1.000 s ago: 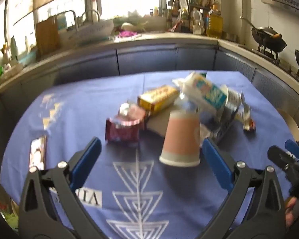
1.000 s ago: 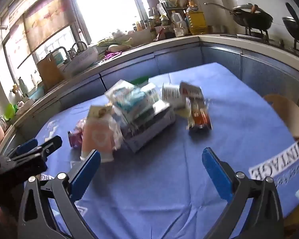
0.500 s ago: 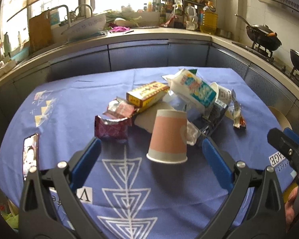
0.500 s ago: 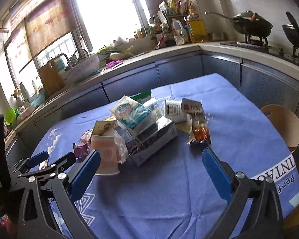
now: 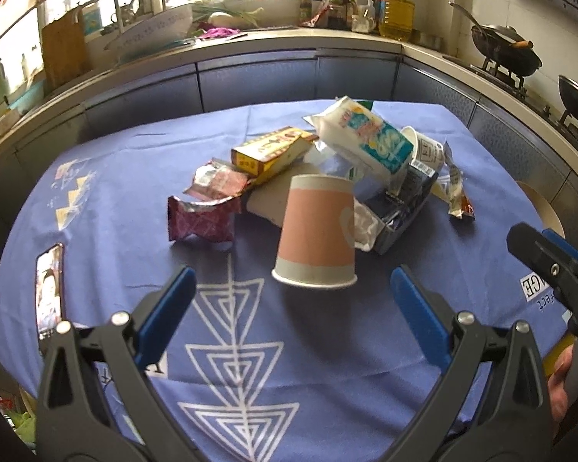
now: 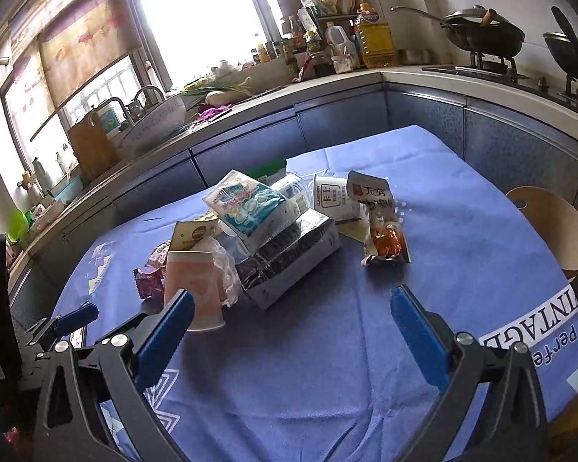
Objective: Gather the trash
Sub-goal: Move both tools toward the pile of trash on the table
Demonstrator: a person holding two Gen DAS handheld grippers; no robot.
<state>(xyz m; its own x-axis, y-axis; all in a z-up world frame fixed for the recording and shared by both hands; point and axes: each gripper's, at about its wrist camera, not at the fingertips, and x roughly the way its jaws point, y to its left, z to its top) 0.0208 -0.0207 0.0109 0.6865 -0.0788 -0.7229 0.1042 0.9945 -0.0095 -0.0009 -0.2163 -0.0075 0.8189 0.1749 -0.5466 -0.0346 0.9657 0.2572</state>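
Both grippers hover over the near edge of the table, nothing between the fingers. The left gripper has its blue jaws spread wide, and so does the right gripper. There's bare blue cloth in front of each one, and on the right side a wide empty strip runs out to the table's right edge.

Just past the left jaws sits the upside-down pink paper cup, rim on the cloth. A phone lies flat at the left edge. Behind the cup the trash is heaped mid-table: purple wrapper, yellow box, white-and-teal pouch leaning on a dark carton, and an orange snack bag on the right side of the heap.

Compared with half a second ago, the cup sits a bit closer to the left jaws, and the pile looks the same.
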